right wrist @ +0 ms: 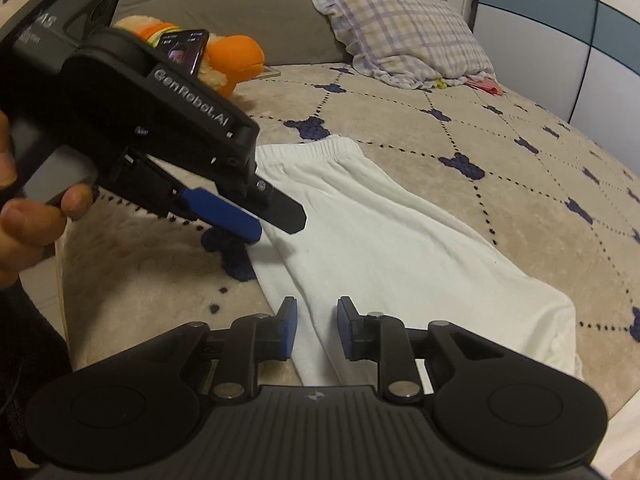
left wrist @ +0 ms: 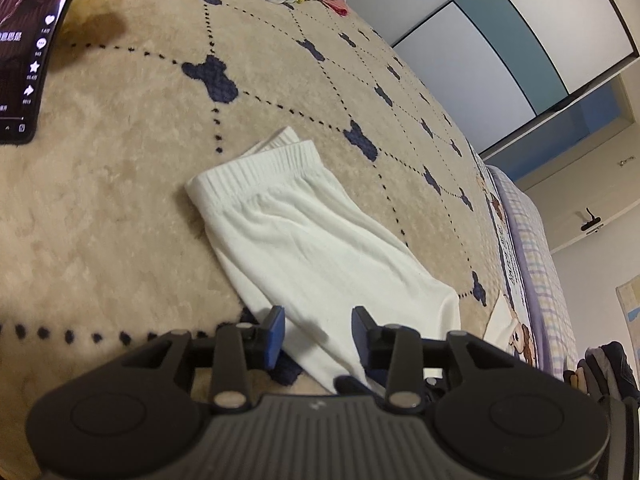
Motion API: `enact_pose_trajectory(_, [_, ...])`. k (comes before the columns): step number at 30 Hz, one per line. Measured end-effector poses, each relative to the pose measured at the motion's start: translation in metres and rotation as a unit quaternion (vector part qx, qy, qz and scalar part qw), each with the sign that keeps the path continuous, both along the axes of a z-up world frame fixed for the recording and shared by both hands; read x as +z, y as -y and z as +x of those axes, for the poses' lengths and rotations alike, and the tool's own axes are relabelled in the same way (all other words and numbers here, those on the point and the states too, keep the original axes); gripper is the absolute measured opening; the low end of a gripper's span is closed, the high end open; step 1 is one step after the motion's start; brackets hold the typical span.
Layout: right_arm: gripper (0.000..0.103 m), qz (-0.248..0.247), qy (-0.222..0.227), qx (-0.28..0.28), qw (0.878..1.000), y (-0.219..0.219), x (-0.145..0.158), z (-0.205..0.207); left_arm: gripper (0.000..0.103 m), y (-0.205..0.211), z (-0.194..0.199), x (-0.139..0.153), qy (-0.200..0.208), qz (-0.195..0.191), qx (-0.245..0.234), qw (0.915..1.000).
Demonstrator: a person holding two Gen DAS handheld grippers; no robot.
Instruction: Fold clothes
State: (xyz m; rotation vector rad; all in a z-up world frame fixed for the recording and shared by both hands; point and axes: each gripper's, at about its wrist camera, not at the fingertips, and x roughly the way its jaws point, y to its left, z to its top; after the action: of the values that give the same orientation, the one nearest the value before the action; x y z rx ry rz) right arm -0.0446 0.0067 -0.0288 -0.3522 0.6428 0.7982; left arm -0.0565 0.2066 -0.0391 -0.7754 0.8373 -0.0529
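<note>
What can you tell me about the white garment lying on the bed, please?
The white garment looks like soft knit trousers, folded lengthwise into a long flat strip on the beige blanket. Its ribbed elastic waistband points toward the pillow end. A few shallow wrinkles cross it. Neither gripper's pads press on it.

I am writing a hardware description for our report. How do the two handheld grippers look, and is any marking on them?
Both are matte black plastic: a ribbed body, two round housings, silver pivot pins and blue pads on the jaws. The left gripper carries white lettering "GenRobot.AI" on its side. The right gripper shows only a small pale logo on the ribbed body. No cables show.
</note>
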Motion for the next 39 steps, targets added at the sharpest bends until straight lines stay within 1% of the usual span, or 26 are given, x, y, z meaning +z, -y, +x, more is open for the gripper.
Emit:
enact_pose_trajectory(1, [0.012, 0.004, 0.0, 0.0, 1.0, 0.0, 0.0, 0.0, 0.038, -0.001, 0.0, 0.0, 0.0, -0.002, 0.001, 1.0])
enact_pose_trajectory(2, [0.011, 0.006, -0.001, 0.0, 1.0, 0.0, 0.001, 0.0, 0.038, -0.002, -0.001, 0.0, 0.001, -0.004, 0.002, 1.0])
enact_pose_trajectory(4, [0.002, 0.011, -0.001, 0.003, 1.0, 0.002, 0.002, -0.001, 0.038, -0.005, -0.002, 0.001, 0.002, -0.011, 0.006, 0.9999])
enact_pose_trajectory(9, [0.002, 0.027, -0.004, 0.004, 1.0, 0.007, 0.008, -0.004, 0.036, -0.015, -0.006, -0.001, 0.002, -0.042, 0.024, 0.9988])
enact_pose_trajectory(16, [0.002, 0.046, -0.007, 0.009, 0.999, 0.01, 0.015, -0.004, 0.036, -0.016, -0.004, -0.007, -0.011, -0.064, 0.04, 0.9971])
enact_pose_trajectory(19, [0.002, 0.049, -0.008, 0.018, 0.999, 0.011, 0.019, -0.006, 0.034, -0.014, -0.003, -0.007, -0.01, -0.055, 0.05, 0.9972])
enact_pose_trajectory(21, [0.002, 0.051, -0.009, 0.024, 0.998, 0.011, 0.02, -0.008, 0.021, -0.012, -0.002, -0.007, -0.009, -0.043, 0.059, 0.9973])
enact_pose_trajectory(22, [0.002, 0.05, -0.008, 0.026, 0.998, 0.011, 0.021, -0.009, 0.018, -0.012, -0.002, -0.006, -0.009, -0.037, 0.064, 0.9973])
enact_pose_trajectory(23, [0.002, 0.049, -0.006, 0.027, 0.998, 0.01, 0.021, -0.01, 0.01, -0.011, -0.002, -0.005, -0.008, -0.031, 0.066, 0.9973])
enact_pose_trajectory(24, [0.002, 0.047, -0.002, 0.028, 0.998, 0.01, 0.021, -0.011, 0.006, -0.011, -0.002, -0.004, -0.004, -0.025, 0.065, 0.9976])
enact_pose_trajectory(26, [0.002, 0.045, 0.003, 0.023, 0.999, 0.01, 0.021, -0.01, 0.003, -0.01, -0.002, -0.001, 0.004, -0.014, 0.063, 0.9979])
enact_pose_trajectory(30, [0.004, 0.038, -0.005, 0.007, 0.999, 0.01, 0.02, -0.004, 0.001, -0.007, -0.003, 0.006, 0.022, 0.012, 0.062, 0.9978])
enact_pose_trajectory(33, [0.005, 0.023, -0.002, 0.011, 1.0, 0.006, 0.016, -0.006, 0.001, -0.008, -0.004, 0.007, 0.027, 0.009, 0.063, 0.9976])
enact_pose_trajectory(39, [0.006, -0.02, 0.035, 0.018, 0.999, -0.002, 0.008, -0.016, 0.001, -0.009, -0.005, 0.011, 0.032, 0.01, 0.069, 0.997])
